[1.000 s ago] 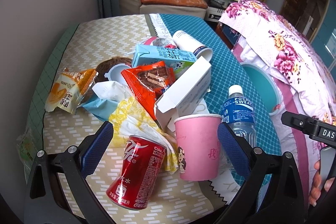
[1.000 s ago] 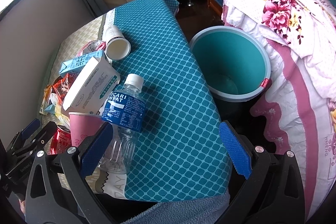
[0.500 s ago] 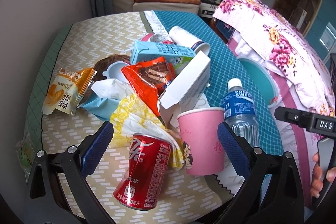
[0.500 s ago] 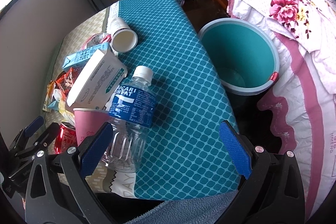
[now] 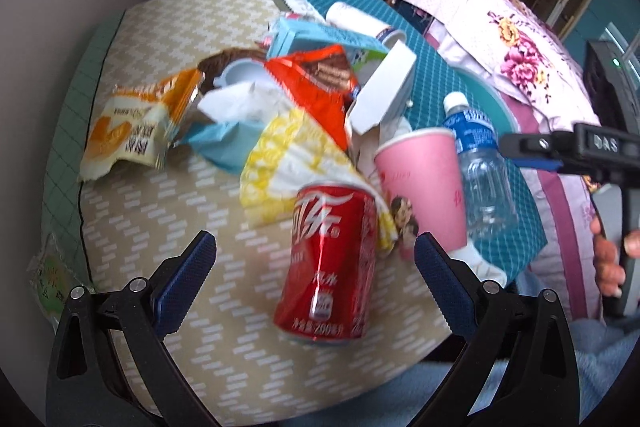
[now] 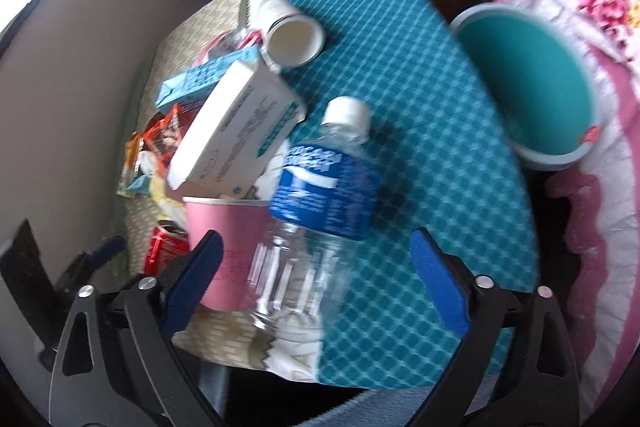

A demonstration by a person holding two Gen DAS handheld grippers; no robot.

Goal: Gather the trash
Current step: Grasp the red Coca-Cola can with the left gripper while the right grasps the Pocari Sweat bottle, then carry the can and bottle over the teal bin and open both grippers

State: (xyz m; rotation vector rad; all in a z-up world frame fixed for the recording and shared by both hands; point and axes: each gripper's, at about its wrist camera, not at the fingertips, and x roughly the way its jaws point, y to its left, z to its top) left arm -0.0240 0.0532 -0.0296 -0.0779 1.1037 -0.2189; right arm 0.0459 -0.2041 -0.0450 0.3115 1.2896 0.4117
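A red cola can (image 5: pixel 328 263) lies on the beige cloth between the wide blue pads of my left gripper (image 5: pixel 316 259), which is open and not touching it. Beside it stand a pink paper cup (image 5: pixel 424 183) and a clear bottle with a blue label (image 5: pixel 480 167). In the right wrist view that bottle (image 6: pixel 316 211) sits between the pads of my right gripper (image 6: pixel 316 267); its jaws are closing but the pads stand apart from the bottle. The pink cup (image 6: pixel 228 247) is just left of it. A teal bin (image 6: pixel 528 83) stands on the floor to the right.
A heap of wrappers (image 5: pixel 312 87), tissue (image 5: pixel 240 103), a white box (image 6: pixel 236 131), a blue carton (image 5: pixel 320 35) and a tipped white cup (image 6: pixel 294 37) fills the table's middle. A floral quilt (image 5: pixel 508 39) lies right of the table. A hand (image 5: pixel 608 259) holds the right gripper's handle.
Both grippers have come lower and nearer: the can now lies between the left pads, the bottle between the right pads. The right pads have drawn slightly closer together.
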